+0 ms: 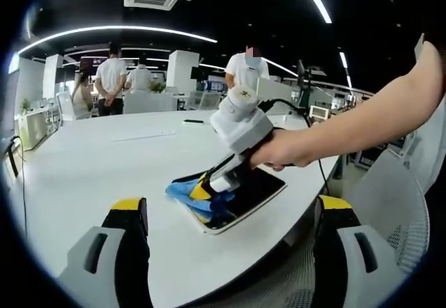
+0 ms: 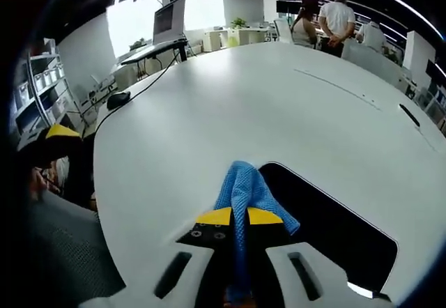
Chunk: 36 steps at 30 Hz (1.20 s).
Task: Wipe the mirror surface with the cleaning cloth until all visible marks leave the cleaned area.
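The right gripper (image 2: 239, 217) has its jaws pinched on the soft, limp blue cleaning cloth (image 2: 244, 186), bunched and pressed at the near corner of the flat mirror (image 2: 327, 231), likely fragile and slick. The left gripper (image 1: 233, 214) hangs back, jaws spread over the white table (image 1: 104, 162).

No words, labels, brand names, numbers or signs can be read in either view. Whatever is on the monitor (image 2: 169, 17) at the far desk is too small and washed out to make out, and the shelves (image 2: 33, 99) beside it carry nothing legible at this size.
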Available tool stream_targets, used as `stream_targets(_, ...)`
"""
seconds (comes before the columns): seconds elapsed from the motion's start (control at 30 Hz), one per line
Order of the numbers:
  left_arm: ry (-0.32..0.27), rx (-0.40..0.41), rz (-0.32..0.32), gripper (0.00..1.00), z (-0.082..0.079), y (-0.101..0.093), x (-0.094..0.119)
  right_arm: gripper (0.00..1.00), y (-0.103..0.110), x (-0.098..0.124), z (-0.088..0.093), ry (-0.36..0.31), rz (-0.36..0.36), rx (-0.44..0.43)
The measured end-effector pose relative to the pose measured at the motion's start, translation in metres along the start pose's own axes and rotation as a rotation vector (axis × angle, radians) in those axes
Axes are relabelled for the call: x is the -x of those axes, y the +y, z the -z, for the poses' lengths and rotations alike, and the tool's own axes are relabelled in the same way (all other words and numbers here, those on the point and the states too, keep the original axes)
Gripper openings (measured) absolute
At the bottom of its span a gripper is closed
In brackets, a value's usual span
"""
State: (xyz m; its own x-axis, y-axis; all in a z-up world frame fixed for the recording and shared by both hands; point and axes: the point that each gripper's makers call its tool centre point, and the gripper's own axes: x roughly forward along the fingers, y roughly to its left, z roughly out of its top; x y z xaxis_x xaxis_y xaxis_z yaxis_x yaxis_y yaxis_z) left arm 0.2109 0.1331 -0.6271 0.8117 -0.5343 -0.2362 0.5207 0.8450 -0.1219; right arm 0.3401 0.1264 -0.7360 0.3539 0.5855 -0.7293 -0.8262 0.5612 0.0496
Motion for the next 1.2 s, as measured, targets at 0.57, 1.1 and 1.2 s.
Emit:
stream_targets(0.57, -0.023, 0.010, 0.003, 0.98, -0.004, 0.000, 0.000, 0.00, -0.004, 0.008, 0.007, 0.000, -0.018, 0.076)
stream_targets(1.1, -0.032, 0.014, 0.008, 0.99, -0.005, -0.001, -0.001, 0.00, -0.005, 0.011, 0.009, -0.007, -0.048, 0.078)
stream_targets(1.2, -0.033, 0.017, 0.012, 0.99, -0.005, -0.001, -0.001, 0.00, -0.007, 0.013, 0.011, -0.009, -0.048, 0.085)
